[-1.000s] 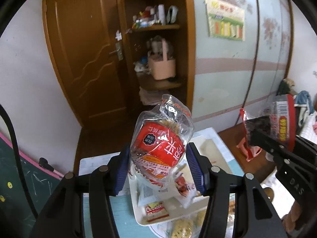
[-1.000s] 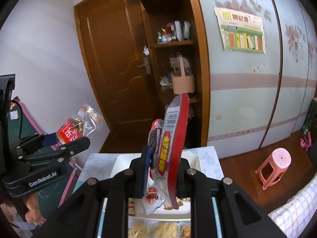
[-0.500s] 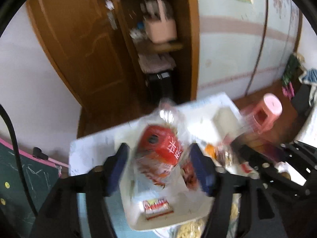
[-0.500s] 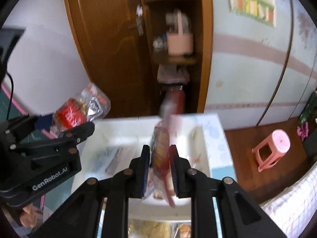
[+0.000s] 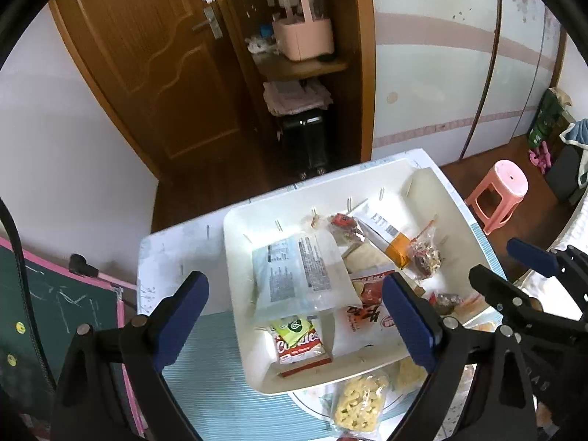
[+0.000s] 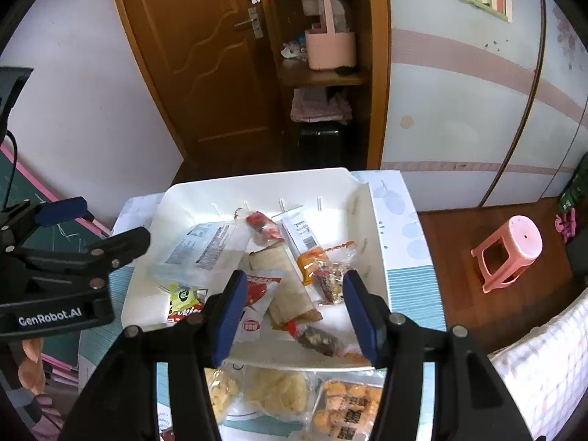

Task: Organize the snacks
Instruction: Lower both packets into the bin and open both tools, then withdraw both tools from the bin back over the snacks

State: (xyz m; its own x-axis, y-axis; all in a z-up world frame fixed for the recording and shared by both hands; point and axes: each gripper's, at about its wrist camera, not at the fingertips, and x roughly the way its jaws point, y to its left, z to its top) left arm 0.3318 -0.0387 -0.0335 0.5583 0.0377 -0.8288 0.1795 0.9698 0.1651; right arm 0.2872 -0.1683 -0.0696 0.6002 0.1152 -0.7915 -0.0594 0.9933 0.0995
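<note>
Two sets of tongs hang over my white tray [image 6: 371,220], both with jaws spreading and nothing between them: my left tongs [image 5: 294,316] gape wide, my right tongs [image 6: 290,312] stand about half parted. Just under the left pair lie the cookie pack [image 5: 301,345] and a red-and-white packet [image 5: 367,316]; beyond them, a pale blue packet [image 5: 294,272]. Nearer me than the tray, loose snack bags [image 6: 275,393] wait on the surface [image 5: 205,386]. I judge it best to lift clear without snagging wrappers, then pinch each bag by its sealed edge.
</note>
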